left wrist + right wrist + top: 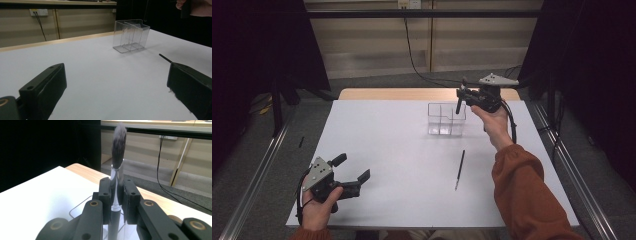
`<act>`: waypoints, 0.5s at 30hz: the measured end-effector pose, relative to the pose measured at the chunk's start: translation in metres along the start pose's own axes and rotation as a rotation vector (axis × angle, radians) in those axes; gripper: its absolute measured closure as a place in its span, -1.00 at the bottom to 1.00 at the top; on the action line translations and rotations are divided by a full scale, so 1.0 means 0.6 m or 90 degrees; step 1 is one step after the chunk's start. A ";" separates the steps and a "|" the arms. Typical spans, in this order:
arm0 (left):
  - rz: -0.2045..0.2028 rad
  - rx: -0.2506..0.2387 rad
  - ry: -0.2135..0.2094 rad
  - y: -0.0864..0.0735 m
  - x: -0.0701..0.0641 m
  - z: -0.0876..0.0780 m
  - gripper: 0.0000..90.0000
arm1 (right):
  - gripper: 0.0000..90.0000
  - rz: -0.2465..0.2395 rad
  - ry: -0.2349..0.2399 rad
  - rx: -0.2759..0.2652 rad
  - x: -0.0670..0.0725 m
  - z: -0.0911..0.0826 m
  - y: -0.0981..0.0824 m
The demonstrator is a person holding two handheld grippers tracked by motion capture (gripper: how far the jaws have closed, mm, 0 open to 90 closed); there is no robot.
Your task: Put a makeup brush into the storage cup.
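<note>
Held in the person's right hand [495,121], the right gripper [460,98] is raised over the far right part of the white table [402,150], just above the clear plastic organizer [446,119]. Its two jaws are closed tightly on a makeup brush [117,162]: in the right gripper view the brush stands upright between the jaws, with the dark soft bristles at the top, a shiny metal collar under them, and the dark handle going down toward the organizer [82,208] below. In the high view only the dark lower part of the brush [458,104] is seen, hanging from the jaws over the right side of the organizer; I cannot tell if it touches the box. The organizer is transparent, with inner walls that divide it into compartments, and it stands on the table near the far edge. A thin dark pencil-like stick [459,169] lies flat on the table, nearer to the person than the organizer and apart from it. The left gripper [353,169] is held low by the left hand [319,202] at the near left corner of the table, with its jaws spread wide and nothing between them; in its own view the organizer [130,35] stands well ahead.
</note>
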State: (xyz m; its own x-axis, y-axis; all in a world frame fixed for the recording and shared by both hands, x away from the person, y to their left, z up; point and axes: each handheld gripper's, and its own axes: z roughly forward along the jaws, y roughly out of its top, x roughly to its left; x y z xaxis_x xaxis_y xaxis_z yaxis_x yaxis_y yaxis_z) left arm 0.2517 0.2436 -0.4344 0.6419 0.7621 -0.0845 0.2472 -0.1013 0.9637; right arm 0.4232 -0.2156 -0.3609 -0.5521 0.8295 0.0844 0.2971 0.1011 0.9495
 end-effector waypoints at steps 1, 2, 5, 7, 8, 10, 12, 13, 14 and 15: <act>-0.002 0.000 -0.002 0.000 0.000 0.000 -0.94 | 0.77 0.003 0.000 0.001 0.000 0.001 -0.001; -0.002 0.000 -0.002 0.000 -0.001 0.000 -0.94 | 0.77 0.001 0.000 0.003 -0.001 0.002 -0.003; 0.004 0.001 -0.001 0.000 -0.002 0.000 -0.94 | 0.77 0.006 -0.001 0.001 -0.003 0.005 -0.010; 0.007 0.003 0.000 0.000 -0.002 0.000 -0.94 | 0.77 0.011 -0.002 0.000 -0.003 0.007 -0.013; 0.006 0.003 0.000 0.000 -0.002 0.000 -0.94 | 0.77 0.010 -0.002 0.002 -0.004 0.008 -0.015; 0.007 0.003 0.000 0.000 -0.002 0.000 -0.94 | 0.77 0.010 -0.004 0.005 -0.004 0.010 -0.018; 0.007 0.004 0.000 0.000 -0.002 0.000 -0.94 | 0.77 0.009 -0.003 0.008 -0.006 0.011 -0.022; 0.008 0.005 0.000 0.000 -0.002 0.000 -0.94 | 0.77 0.010 -0.002 0.009 -0.006 0.011 -0.023; 0.008 0.004 0.000 0.000 -0.002 0.000 -0.94 | 0.77 0.011 -0.003 0.009 -0.006 0.012 -0.025; 0.007 0.004 -0.001 0.000 -0.002 0.000 -0.94 | 0.77 0.008 -0.002 0.010 -0.006 0.012 -0.026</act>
State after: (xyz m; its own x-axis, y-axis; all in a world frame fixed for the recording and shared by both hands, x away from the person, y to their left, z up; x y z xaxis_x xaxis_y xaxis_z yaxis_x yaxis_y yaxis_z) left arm 0.2510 0.2427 -0.4340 0.6452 0.7604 -0.0747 0.2455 -0.1137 0.9627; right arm 0.4262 -0.2159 -0.3780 -0.5455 0.8326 0.0959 0.3169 0.0990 0.9433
